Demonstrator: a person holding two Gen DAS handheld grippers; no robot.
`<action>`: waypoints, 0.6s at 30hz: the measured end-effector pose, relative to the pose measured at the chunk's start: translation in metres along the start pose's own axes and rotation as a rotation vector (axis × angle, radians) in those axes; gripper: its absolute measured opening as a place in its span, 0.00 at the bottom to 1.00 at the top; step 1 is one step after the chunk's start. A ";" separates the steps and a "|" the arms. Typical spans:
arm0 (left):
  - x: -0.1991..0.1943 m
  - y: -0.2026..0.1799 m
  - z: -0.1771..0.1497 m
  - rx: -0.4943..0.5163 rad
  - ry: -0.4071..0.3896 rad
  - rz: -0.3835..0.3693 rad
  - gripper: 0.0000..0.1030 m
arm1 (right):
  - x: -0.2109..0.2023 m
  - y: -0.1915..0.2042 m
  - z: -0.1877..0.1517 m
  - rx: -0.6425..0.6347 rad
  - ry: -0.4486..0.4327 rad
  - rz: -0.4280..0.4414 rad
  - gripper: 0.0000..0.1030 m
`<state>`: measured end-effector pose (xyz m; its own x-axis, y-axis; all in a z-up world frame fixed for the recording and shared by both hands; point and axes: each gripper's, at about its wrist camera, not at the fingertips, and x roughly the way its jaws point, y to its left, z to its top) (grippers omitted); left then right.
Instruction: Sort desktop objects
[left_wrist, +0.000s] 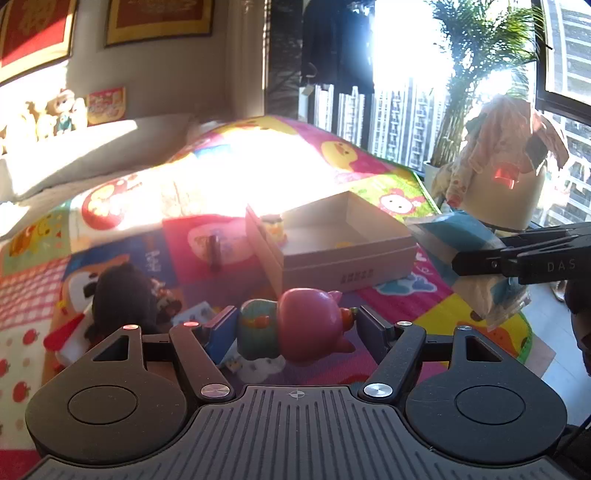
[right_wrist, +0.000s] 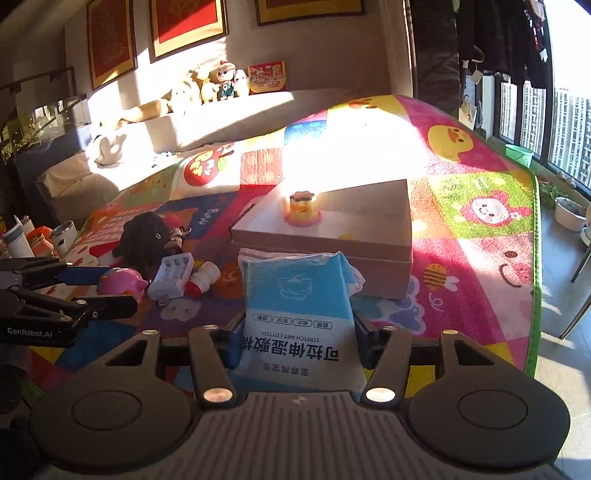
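My left gripper (left_wrist: 297, 325) is shut on a pink pig figure (left_wrist: 306, 325) in a teal outfit, which lies sideways between the blue pads above the play mat. From the right wrist view the same gripper (right_wrist: 110, 291) and pig (right_wrist: 120, 280) sit at the left. My right gripper (right_wrist: 297, 332) is shut on a blue packet of wet cotton (right_wrist: 299, 306); the left wrist view has it at the right edge (left_wrist: 480, 264), gripping the packet (left_wrist: 454, 236). An open cardboard box (left_wrist: 347, 254) (right_wrist: 369, 266) stands on the mat beyond both, with a small yellow toy (right_wrist: 303, 208) inside.
On the colourful mat (right_wrist: 480, 258) left of the box lie a black plush (right_wrist: 147, 240), a white battery charger (right_wrist: 171, 275) and a red-and-white bottle (right_wrist: 203, 280). Jars (right_wrist: 40, 240) stand at the far left. A sofa with plush toys (right_wrist: 221, 81) runs behind.
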<state>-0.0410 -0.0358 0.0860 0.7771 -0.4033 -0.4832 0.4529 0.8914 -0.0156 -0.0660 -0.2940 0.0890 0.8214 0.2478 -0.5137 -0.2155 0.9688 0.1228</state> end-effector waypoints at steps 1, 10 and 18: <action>0.001 -0.003 0.007 0.019 -0.013 -0.006 0.73 | -0.006 -0.003 0.006 0.014 -0.025 0.004 0.54; 0.032 -0.014 0.083 0.095 -0.140 -0.002 0.73 | -0.045 -0.017 0.042 0.031 -0.196 -0.029 0.54; 0.086 -0.008 0.135 -0.041 -0.189 -0.133 0.90 | -0.041 -0.033 0.051 0.053 -0.195 -0.086 0.54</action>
<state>0.0810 -0.1058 0.1627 0.7814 -0.5462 -0.3017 0.5419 0.8338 -0.1060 -0.0656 -0.3355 0.1495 0.9231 0.1561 -0.3513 -0.1158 0.9843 0.1329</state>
